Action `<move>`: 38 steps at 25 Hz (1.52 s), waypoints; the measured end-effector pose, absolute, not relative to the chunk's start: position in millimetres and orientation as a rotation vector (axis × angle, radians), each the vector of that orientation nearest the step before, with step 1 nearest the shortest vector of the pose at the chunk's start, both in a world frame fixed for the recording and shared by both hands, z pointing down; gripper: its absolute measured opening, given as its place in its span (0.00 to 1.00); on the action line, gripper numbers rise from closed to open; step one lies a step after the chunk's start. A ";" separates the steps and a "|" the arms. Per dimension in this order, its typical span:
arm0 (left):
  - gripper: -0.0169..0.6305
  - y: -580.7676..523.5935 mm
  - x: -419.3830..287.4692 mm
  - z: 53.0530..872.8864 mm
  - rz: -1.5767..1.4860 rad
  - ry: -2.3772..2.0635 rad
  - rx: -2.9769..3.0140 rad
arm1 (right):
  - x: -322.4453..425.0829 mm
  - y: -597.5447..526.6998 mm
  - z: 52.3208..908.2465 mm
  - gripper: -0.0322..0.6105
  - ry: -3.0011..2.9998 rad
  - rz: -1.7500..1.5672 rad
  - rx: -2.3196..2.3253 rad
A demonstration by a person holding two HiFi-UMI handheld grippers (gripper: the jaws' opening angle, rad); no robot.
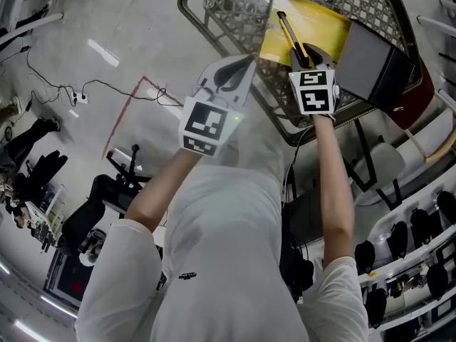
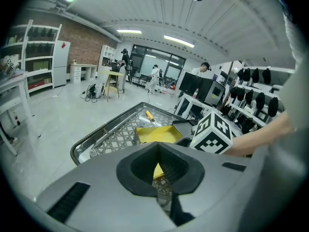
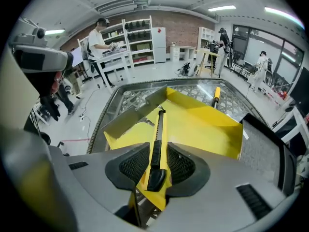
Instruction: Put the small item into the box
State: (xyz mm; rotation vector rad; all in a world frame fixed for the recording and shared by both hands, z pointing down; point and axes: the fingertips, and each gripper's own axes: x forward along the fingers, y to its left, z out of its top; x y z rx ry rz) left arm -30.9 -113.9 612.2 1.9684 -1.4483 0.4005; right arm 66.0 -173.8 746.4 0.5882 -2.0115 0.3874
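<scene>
A slim yellow-and-black plastic utility knife (image 3: 158, 146) is clamped by its rear end between the ribbed pads of the right gripper (image 3: 157, 167). Its blade end is pointed toward 12 o'clock in the right gripper view. In the head view the knife (image 1: 290, 36) is seen slanting toward 11 o'clock from that gripper (image 1: 308, 57).

The open yellow cardboard box (image 3: 205, 124) is seated inside a grey wire-mesh cart (image 1: 187, 9), at 1 o'clock in the head view. The knife's front half is held over the box's near wall and interior; no contact with the box can be made out.

The left gripper (image 2: 159, 170) is held at 9 o'clock of the right one, short of the box, with its jaws drawn together and nothing carried. A second yellow-handled tool (image 2: 147, 116) is left lying on the cart's mesh at 12 o'clock of the box.

The step in hand is judged to be the carry, close to its end. For the next move, the knife would need to be lowered inside the box walls, and only then should the right jaws be parted.
</scene>
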 end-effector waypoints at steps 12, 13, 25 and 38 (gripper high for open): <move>0.03 -111.3 -26.5 616.7 0.433 -1.429 1.982 | 68.8 -172.3 758.3 0.22 -1.966 0.389 0.569; 0.03 -111.6 -26.1 616.1 0.434 -1.430 1.985 | 68.6 -171.8 757.7 0.22 -1.969 0.394 0.568; 0.03 -112.2 -26.7 583.6 0.429 -1.441 2.020 | 77.5 -173.1 715.9 0.13 -2.011 0.378 0.656; 0.03 -101.6 -25.2 519.2 0.404 -1.458 2.039 | 88.8 -158.6 607.0 0.06 -2.127 0.374 0.763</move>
